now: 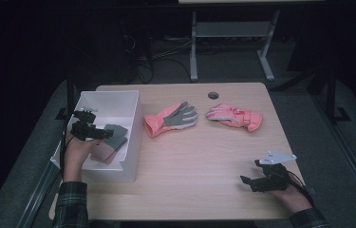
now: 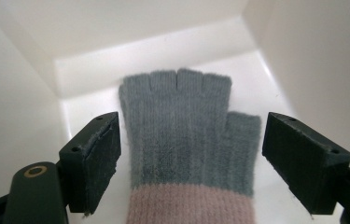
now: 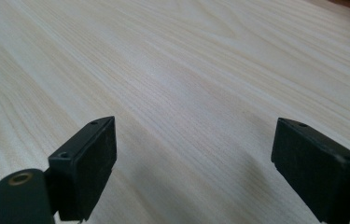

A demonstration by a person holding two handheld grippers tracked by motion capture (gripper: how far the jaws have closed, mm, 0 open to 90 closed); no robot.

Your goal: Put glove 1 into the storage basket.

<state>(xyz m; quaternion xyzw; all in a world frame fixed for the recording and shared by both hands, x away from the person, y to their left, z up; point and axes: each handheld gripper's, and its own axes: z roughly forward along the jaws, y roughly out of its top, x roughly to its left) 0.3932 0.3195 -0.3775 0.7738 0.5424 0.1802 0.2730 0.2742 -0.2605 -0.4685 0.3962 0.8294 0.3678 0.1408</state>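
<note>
The grey fingerless glove [image 2: 186, 135] was left lying flat in the white bin [image 1: 130, 142], so the left gripper [image 2: 189, 163] was held wide open and empty above it, with the right gripper [image 3: 196, 172] likewise parked open over the table [image 3: 172, 70].

The room was dark, with light falling mainly on the pale wood-grain surface [image 1: 190, 156], which had rounded corners and a round cable hole [image 1: 213, 95] near its far edge. Grey floor [image 1: 346, 156] spread on both sides of it and beyond. Behind it stood the white metal legs of another table [image 1: 193, 47], joined by a crossbar, with its light top just visible at the upper edge. A tangle of black cables [image 1: 152, 57] lay on the floor to the left of those legs. The far background was black.
</note>
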